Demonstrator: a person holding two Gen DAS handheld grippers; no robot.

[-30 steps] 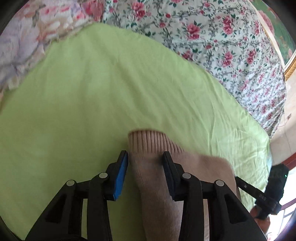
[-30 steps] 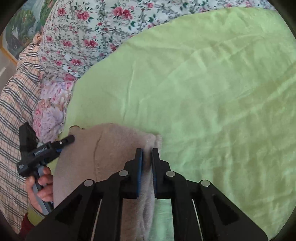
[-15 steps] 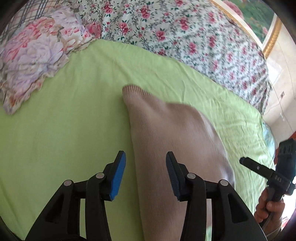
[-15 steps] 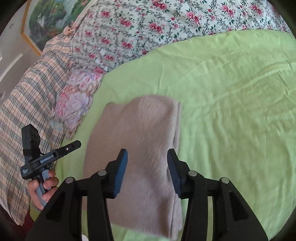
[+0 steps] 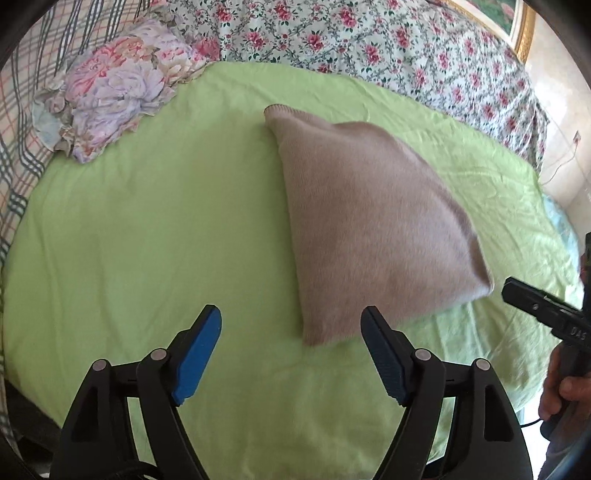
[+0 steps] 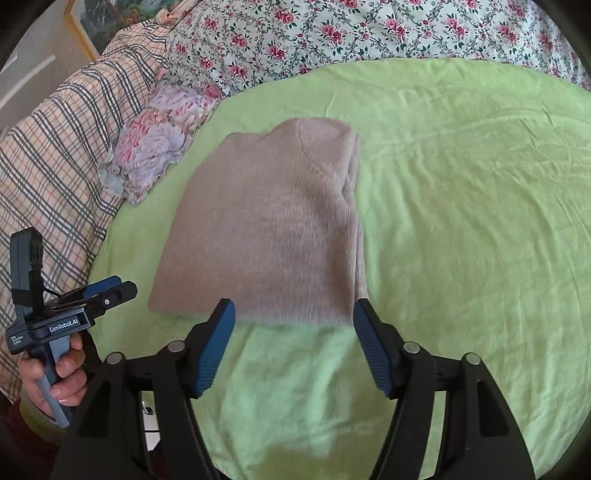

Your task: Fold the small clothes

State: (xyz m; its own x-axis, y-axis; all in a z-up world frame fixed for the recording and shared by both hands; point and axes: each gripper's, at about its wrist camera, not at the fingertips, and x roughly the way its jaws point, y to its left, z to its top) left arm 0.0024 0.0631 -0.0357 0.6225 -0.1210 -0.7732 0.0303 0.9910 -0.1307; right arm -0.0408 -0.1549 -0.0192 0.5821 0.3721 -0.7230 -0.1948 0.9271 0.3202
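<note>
The folded beige knit sweater [image 6: 269,229] lies flat on the green bedsheet [image 6: 461,192], near the floral pillow [image 6: 162,147] and the flowered quilt [image 6: 332,29] behind it, with one ribbed corner [image 5: 275,110] pointing toward the head of the bed. Both tongs have just been opening and now stand wide with nothing between their pads: the left tongs [image 5: 291,347] hover over bare sheet just short of the sweater's near corner, and the right tongs [image 6: 293,343] hang just before its near edge, touching no cloth. The fold looks finished or close to it, so the main risk now is undoing it. If either tongs dips while drawing away, a blue pad [image 6: 214,350] could catch the near hem and drag the top layer open. Along the right side the stacked layers [image 6: 354,206] sit slightly uneven, and a careless nudge there could let them slide apart. The knit is soft and loose, so a pinch on only the top layer for another fold would likely lift that layer alone and leave the rest behind. The sheet is wrinkled too, and any pull on it could shift the whole bundle.
</note>
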